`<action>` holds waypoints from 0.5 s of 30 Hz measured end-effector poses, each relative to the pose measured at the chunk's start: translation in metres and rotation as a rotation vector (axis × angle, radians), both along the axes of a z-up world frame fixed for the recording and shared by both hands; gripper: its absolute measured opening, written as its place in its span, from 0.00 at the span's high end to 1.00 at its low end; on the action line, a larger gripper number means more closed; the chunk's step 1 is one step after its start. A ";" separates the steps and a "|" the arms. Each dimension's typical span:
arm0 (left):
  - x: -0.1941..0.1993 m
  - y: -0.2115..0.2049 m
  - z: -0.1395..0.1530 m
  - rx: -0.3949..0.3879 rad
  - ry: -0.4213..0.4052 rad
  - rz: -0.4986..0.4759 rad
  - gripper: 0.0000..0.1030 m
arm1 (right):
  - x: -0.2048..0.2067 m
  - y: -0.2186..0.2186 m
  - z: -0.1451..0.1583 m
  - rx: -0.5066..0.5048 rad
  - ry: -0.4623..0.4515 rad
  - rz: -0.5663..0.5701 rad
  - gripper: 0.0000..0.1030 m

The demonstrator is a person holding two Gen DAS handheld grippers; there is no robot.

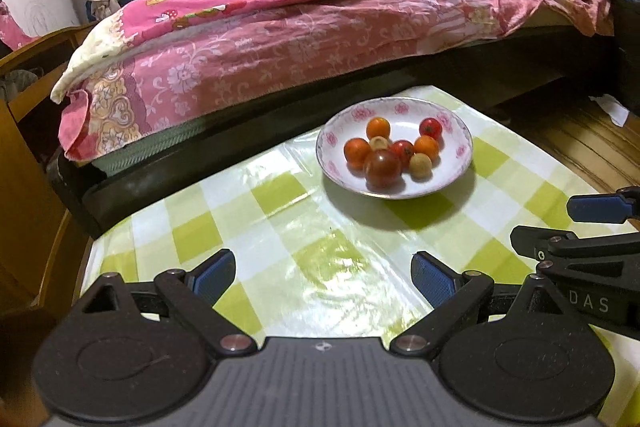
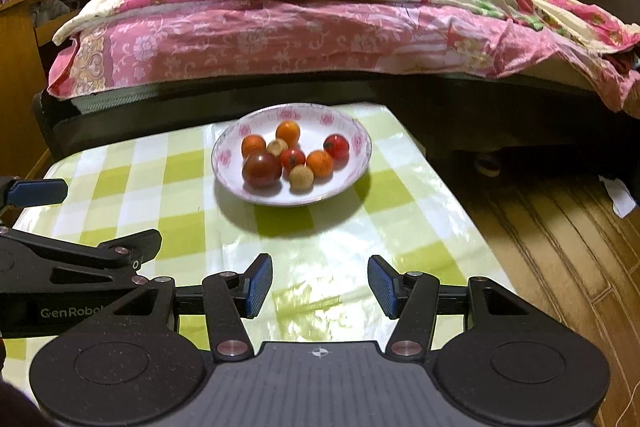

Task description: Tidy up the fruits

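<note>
A white bowl with pink flowers (image 1: 460, 151) (image 2: 360, 135) stands on the green-checked table and holds several small fruits: a large dark red tomato (image 1: 382, 167) (image 2: 262, 169), red and orange cherry tomatoes, and two tan longans. My left gripper (image 1: 324, 277) is open and empty, low over the table in front of the bowl. My right gripper (image 2: 320, 285) is open and empty, also in front of the bowl. Each gripper shows at the edge of the other's view.
The table wears a glossy green-and-white checked cloth (image 1: 240, 211) (image 2: 152, 187). A bed with pink floral bedding (image 1: 320, 27) (image 2: 300, 27) runs close behind the table. Wooden floor (image 2: 560, 247) lies to the right, wooden furniture (image 1: 24, 147) to the left.
</note>
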State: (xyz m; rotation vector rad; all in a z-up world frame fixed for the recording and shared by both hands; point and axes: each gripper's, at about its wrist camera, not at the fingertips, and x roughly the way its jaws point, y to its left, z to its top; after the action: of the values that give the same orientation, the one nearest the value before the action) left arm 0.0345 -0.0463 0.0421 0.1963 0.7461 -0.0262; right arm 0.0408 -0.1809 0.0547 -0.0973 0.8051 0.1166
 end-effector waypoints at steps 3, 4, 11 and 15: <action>-0.008 0.001 0.000 -0.004 0.003 0.000 0.01 | -0.008 0.001 0.000 -0.003 0.004 0.002 0.51; -0.010 0.002 0.000 -0.006 0.004 0.001 0.01 | -0.010 0.002 0.001 -0.004 0.004 0.002 0.51; -0.028 0.001 -0.001 0.001 0.009 -0.015 0.01 | -0.025 0.005 0.002 -0.008 0.013 0.005 0.51; -0.035 0.000 0.001 0.000 -0.001 -0.020 0.01 | -0.032 0.004 0.003 -0.003 0.014 0.003 0.51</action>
State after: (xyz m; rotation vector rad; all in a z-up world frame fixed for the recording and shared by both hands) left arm 0.0000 -0.0461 0.0435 0.2039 0.7432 -0.0454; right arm 0.0090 -0.1767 0.0578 -0.1006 0.8190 0.1189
